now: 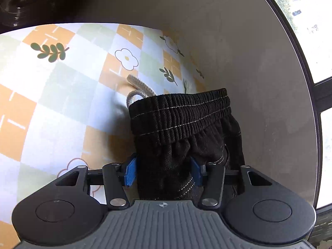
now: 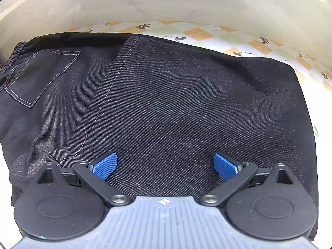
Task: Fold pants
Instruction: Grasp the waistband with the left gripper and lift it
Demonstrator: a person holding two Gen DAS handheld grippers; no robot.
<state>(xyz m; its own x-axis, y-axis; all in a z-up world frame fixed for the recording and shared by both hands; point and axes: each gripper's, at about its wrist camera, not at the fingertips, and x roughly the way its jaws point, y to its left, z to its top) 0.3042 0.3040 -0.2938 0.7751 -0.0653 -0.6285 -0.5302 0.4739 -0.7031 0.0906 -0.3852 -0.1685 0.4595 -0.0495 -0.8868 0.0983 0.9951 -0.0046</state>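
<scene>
We count one pair of black pants [image 2: 166,103], with one elastic waistband [image 1: 180,114], one grey drawstring [image 1: 139,91] and one stitched back pocket [image 2: 43,76]. We count two grippers: left gripper [image 1: 164,172], right gripper [image 2: 165,167], each bearing two blue pads [image 2: 105,166]. One checked tablecloth [image 1: 62,93].

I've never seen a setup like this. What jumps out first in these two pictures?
Black pants fill almost the whole right view, spread over a checkered flower tablecloth. In the left view, the left gripper pinches a bunch of the fabric below the ribbed waistband, a grey drawstring trailing beside it. The right gripper hangs open above the cloth.
</scene>
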